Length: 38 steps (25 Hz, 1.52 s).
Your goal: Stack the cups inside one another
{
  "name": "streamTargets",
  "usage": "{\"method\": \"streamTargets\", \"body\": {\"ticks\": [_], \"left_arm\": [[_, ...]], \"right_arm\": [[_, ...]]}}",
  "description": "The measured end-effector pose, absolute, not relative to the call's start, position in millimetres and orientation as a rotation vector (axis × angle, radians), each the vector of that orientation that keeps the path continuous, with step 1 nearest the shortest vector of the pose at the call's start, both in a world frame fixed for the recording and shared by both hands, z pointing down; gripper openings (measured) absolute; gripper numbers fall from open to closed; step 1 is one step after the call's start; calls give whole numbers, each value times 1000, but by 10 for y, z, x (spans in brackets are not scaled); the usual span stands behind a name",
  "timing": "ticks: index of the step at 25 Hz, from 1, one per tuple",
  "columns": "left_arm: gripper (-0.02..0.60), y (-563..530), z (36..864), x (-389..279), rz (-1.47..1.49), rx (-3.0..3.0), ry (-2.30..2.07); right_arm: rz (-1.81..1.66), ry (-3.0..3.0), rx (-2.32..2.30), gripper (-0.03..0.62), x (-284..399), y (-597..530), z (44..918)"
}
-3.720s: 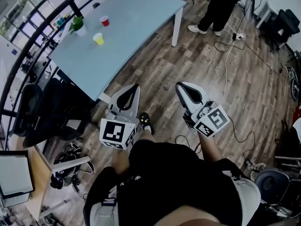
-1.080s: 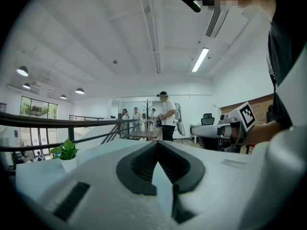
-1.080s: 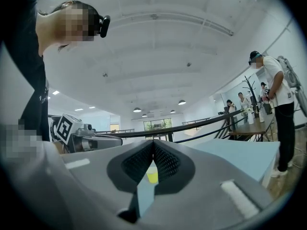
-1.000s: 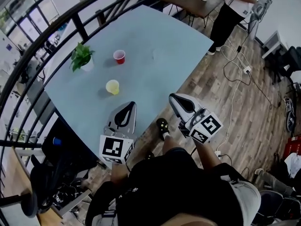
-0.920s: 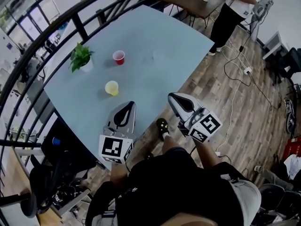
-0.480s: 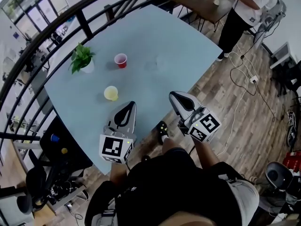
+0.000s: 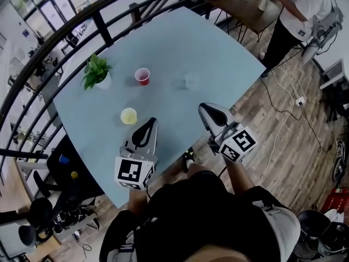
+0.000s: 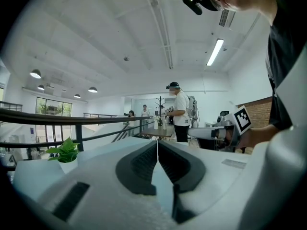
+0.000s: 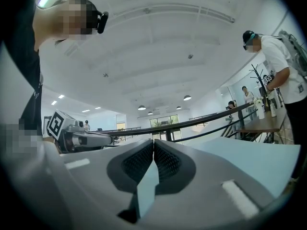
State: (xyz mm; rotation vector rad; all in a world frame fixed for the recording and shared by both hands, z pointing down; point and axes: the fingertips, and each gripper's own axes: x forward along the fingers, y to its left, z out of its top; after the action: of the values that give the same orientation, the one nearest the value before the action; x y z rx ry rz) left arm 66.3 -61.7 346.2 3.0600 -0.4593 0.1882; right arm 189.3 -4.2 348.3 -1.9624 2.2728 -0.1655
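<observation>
Three cups stand apart on the light-blue table (image 7: 180,42): a red cup (image 7: 142,76), a yellow cup (image 7: 128,115) nearer me, and a clear cup (image 7: 191,81) to the right. My left gripper (image 7: 150,120) hovers over the table's near edge, just right of the yellow cup, jaws shut and empty (image 8: 157,142). My right gripper (image 7: 203,107) is over the near edge too, short of the clear cup, also shut on nothing (image 9: 153,141). No cup shows in either gripper view.
A small potted plant (image 7: 97,72) stands left of the red cup and shows as the plant (image 8: 64,152). A black railing (image 7: 103,23) curves behind the table. A person (image 7: 297,15) stands at a far table. Chairs (image 7: 65,168) at left, cables (image 7: 283,97) on the wood floor.
I have walked up to the table; it now lies under both grippers, which advanced over its near edge. The clear cup has come plainly into view. Both jaws stayed shut.
</observation>
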Motion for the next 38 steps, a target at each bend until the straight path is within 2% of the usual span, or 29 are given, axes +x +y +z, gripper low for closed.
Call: {"method": "streamTargets", "body": {"ticks": [20,38], "left_arm": [[17,-1070,3614,1204,249,3012,-600],[18,-1479,3837,1404,327,2939,-789]], "right_arm": [[-229,2341,-1940,28,2621,-574,3729],[-358,2416,-1963,109,3185,-1142,4340]]}}
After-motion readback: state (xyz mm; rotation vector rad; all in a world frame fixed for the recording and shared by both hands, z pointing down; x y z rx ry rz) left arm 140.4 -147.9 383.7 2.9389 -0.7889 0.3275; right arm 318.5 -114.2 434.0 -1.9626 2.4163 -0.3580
